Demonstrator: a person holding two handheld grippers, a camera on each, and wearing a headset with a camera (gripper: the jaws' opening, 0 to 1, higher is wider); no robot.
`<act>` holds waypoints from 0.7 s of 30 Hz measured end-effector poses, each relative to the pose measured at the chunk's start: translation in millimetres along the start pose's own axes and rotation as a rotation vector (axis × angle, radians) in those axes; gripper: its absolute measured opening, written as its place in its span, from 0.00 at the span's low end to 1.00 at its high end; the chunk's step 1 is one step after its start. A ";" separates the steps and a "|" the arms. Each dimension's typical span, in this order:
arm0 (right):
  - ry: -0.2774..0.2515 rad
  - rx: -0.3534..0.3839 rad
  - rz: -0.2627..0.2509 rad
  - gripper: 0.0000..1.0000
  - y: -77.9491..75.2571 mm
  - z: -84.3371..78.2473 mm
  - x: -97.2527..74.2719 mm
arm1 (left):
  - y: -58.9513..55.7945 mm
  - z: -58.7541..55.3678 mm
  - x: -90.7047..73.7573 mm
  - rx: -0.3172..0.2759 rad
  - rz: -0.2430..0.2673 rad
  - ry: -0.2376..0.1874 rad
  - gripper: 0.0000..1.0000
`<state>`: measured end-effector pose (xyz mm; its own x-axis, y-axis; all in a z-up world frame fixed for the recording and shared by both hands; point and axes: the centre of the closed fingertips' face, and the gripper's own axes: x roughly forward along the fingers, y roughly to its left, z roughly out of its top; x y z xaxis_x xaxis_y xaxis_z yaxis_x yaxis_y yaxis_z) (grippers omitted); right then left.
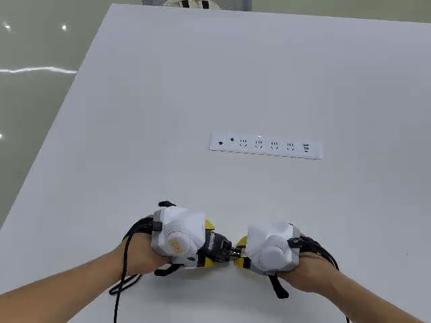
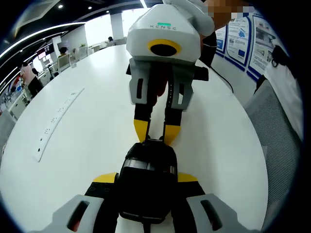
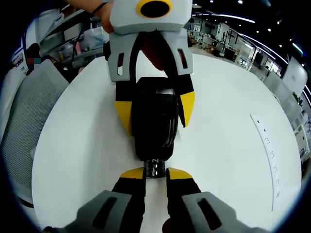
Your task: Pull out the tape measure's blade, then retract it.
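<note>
At the lower centre of the head view, the left tool (image 1: 209, 245) and the right tool (image 1: 238, 252) faced each other tip to tip, low over the white table (image 1: 202, 81). The black tape measure (image 1: 219, 248) sat between them. In the left gripper view, the left tool's yellow-tipped jaws rose from the bottom edge and were clamped on either side of the tape measure's case at lower centre. The right tool came down from the top of that frame, its tips touching the case's far end. In the right gripper view, the right tool's jaws were pinched on a short stub of blade (image 3: 154, 168) just below centre. The stub carried printed marks and stuck only slightly out of the case mouth, so the blade was barely drawn. A white power strip (image 1: 266, 145) lay flat on the table above the tools in the head view, well apart from them.
</note>
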<state>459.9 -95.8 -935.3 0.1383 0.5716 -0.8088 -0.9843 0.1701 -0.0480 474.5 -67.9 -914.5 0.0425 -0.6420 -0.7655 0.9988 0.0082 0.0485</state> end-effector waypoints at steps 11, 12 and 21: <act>-0.025 -0.027 -0.002 0.14 0.2 -0.1 0.4 | 0.4 -1.8 -0.1 0.028 0.012 0.016 0.38; -0.024 -0.036 -0.005 0.14 0.3 0.3 -0.1 | 0.3 -1.6 -0.5 0.032 0.014 0.017 0.38; -0.018 -0.041 0.002 0.13 0.1 -0.3 -1.0 | 0.5 -1.8 -0.7 0.038 0.020 0.018 0.38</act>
<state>459.7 -96.6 -934.7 0.1381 0.5865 -0.7981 -0.9881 0.1363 -0.0707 475.0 -66.0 -915.1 0.0628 -0.6279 -0.7758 0.9961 -0.0084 0.0875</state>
